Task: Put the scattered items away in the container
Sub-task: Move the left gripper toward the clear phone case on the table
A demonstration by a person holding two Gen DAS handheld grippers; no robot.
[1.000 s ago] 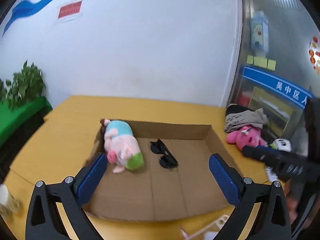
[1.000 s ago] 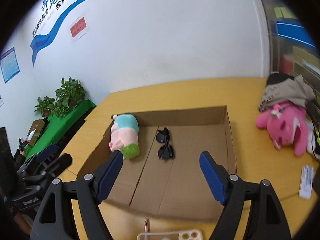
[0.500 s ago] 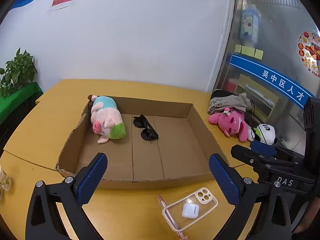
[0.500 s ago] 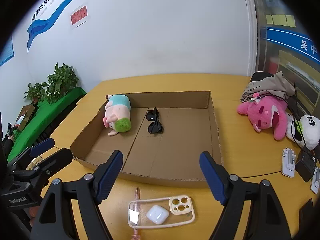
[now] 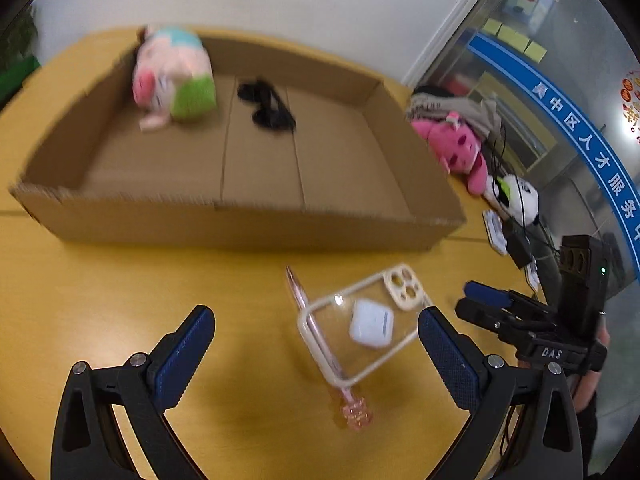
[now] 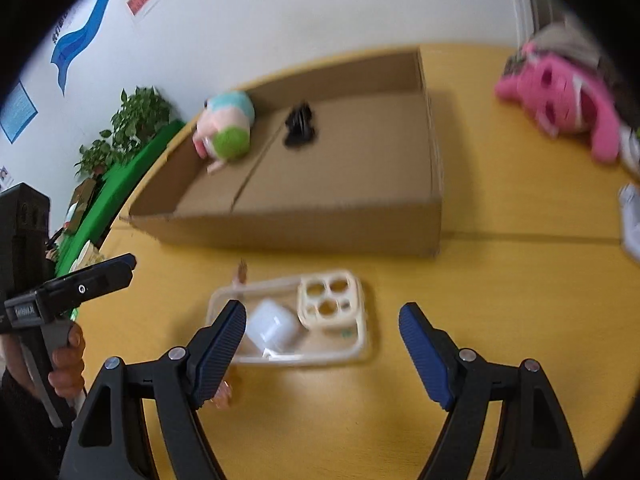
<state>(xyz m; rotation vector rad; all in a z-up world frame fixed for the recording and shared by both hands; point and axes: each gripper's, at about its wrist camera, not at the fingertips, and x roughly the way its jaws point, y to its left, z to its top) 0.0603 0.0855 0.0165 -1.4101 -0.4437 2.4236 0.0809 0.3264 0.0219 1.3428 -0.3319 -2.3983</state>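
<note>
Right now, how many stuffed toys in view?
3. A pig toy lies in the cardboard box, at its far left corner. A pink toy and a panda toy lie on the table, right of the box. Clothes beside them may hide more.

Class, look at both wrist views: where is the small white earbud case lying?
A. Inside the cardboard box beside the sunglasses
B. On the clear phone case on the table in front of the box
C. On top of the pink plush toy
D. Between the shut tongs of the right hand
B: the white earbud case rests on the clear phone case on the yellow table, outside the cardboard box.
</note>
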